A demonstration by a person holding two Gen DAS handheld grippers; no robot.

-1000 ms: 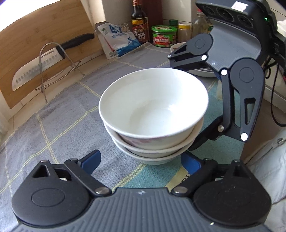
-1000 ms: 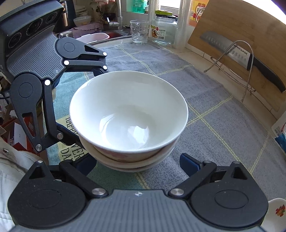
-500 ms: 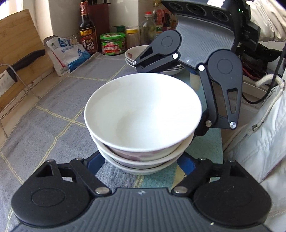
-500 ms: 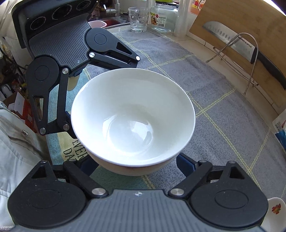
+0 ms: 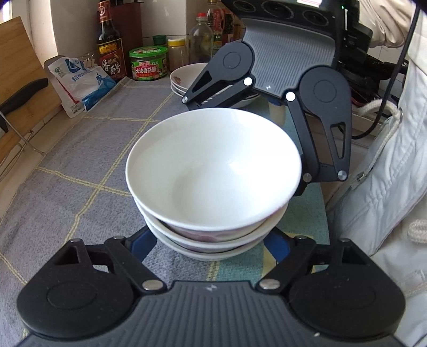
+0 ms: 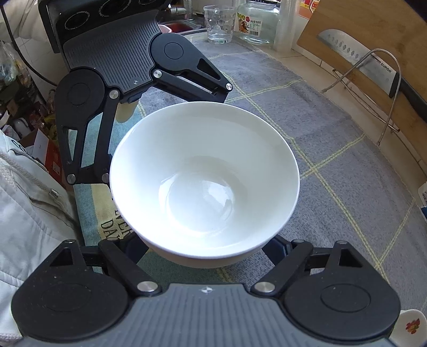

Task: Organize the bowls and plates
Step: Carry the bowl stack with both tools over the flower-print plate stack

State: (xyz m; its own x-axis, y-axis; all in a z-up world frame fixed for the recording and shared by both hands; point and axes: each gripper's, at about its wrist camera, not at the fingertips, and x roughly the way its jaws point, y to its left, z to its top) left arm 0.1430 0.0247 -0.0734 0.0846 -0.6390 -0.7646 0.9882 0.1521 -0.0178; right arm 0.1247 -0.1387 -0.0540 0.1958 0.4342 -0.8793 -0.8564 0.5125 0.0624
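A stack of three white bowls is held between both grippers above the grey checked cloth. My left gripper has its blue fingers closed against the lowest bowl from the near side. My right gripper grips the same stack from the opposite side; its fingertips are hidden under the bowls. Each gripper shows in the other's view, the right one and the left one. A stack of plates sits behind the right gripper.
Bottles and jars and a salt bag line the back wall. A cleaver on a wire stand leans on a cutting board. A glass and jar stand by the sink. My white jacket is close.
Both grippers have carried the bowl stack sideways along the counter toward the plates and bottles. The grip on the stack has stayed the same.
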